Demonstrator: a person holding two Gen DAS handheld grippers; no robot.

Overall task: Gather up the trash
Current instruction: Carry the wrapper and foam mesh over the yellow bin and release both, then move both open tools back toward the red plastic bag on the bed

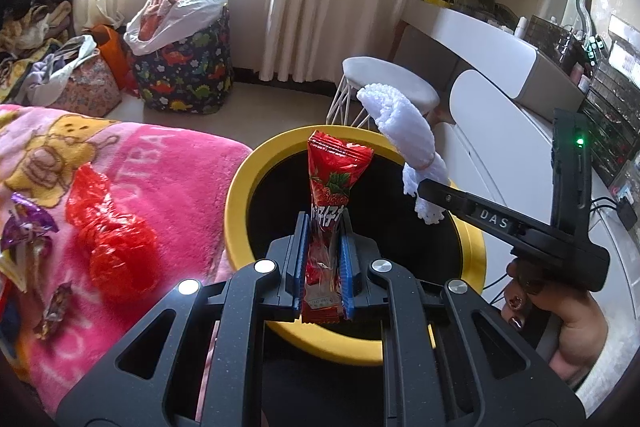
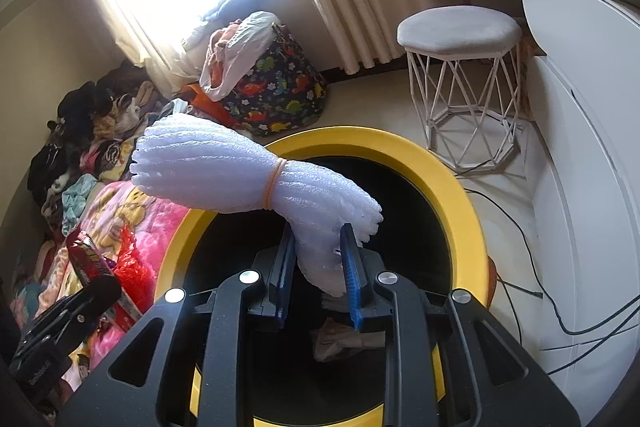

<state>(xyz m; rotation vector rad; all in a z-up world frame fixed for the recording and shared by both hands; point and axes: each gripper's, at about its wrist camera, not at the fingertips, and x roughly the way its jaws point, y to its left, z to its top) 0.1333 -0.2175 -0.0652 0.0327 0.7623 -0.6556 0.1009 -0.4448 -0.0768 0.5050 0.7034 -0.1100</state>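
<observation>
Two pieces of trash hang over the yellow-rimmed bin (image 1: 240,187), one in each gripper. Farthest left in the left wrist view, a pink blanket (image 1: 168,163) covers the bed, and on it lie a crumpled red plastic wrapper (image 1: 108,227) and, near the left edge, a purple foil wrapper (image 1: 24,227). Just right of the blanket stands the bin, its dark inside open to the camera. The left gripper (image 1: 323,259) is pressed together on a red strawberry candy wrapper (image 1: 334,179), whose lower part sits between the blue pads while the upper part stands up above the bin's mouth. Further right, the right gripper (image 1: 430,193) reaches in from the side over the bin's far rim, held by a hand (image 1: 560,303) at the lower right, and pinches a white foam net (image 1: 404,131).

From the right wrist view, the left gripper shows at the lower left with the red wrapper over the blanket's edge. The foam net, bound round its middle by an orange rubber band (image 2: 274,183), lies slanted above the bin's opening, its lower end between the right gripper's pads, which stand a little apart round it. Some crumpled paper (image 2: 344,341) lies at the bottom of the bin. A white wire-legged stool (image 2: 464,75) stands on the floor to the right.
</observation>
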